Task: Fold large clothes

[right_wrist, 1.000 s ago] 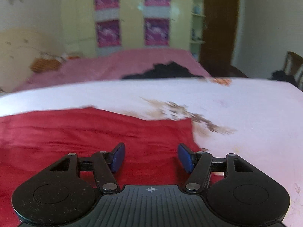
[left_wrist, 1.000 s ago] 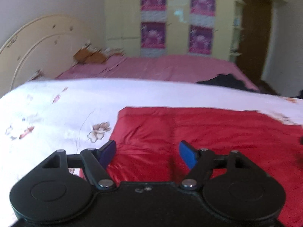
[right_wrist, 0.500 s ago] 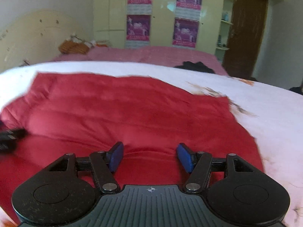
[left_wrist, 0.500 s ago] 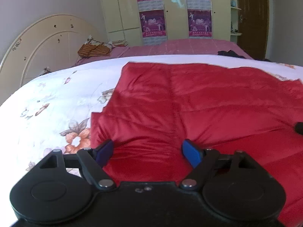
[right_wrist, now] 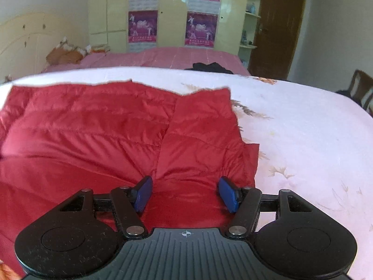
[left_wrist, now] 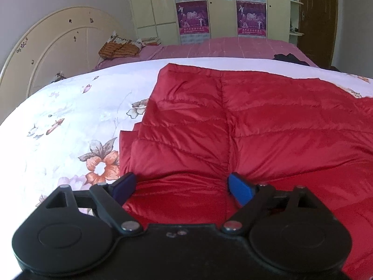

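A red quilted down jacket (left_wrist: 244, 126) lies spread on a white floral bedsheet (left_wrist: 77, 121). My left gripper (left_wrist: 183, 189) hovers over the jacket's near left part. Its jaws are opening, and a puffed fold of red fabric lies between the blue pads (left_wrist: 240, 190) without being pinched. In the right wrist view the jacket (right_wrist: 105, 128) ends in a folded side panel near the sheet (right_wrist: 303, 128). My right gripper (right_wrist: 186, 193) stands open over the jacket's near right part, with red fabric under and between its fingers.
Behind the white bed lies a pink-covered bed (left_wrist: 233, 46) with a black garment (right_wrist: 209, 66) and an orange cushion (left_wrist: 119, 50). A cream headboard (left_wrist: 53, 49) is at the left. Beyond are a wardrobe with posters (right_wrist: 200, 28), a brown door (right_wrist: 275, 28) and a chair (right_wrist: 361, 88).
Both views now look down more steeply, and the red jacket fills more of each. The left jaws have spread wider. The right jaws keep the same width.
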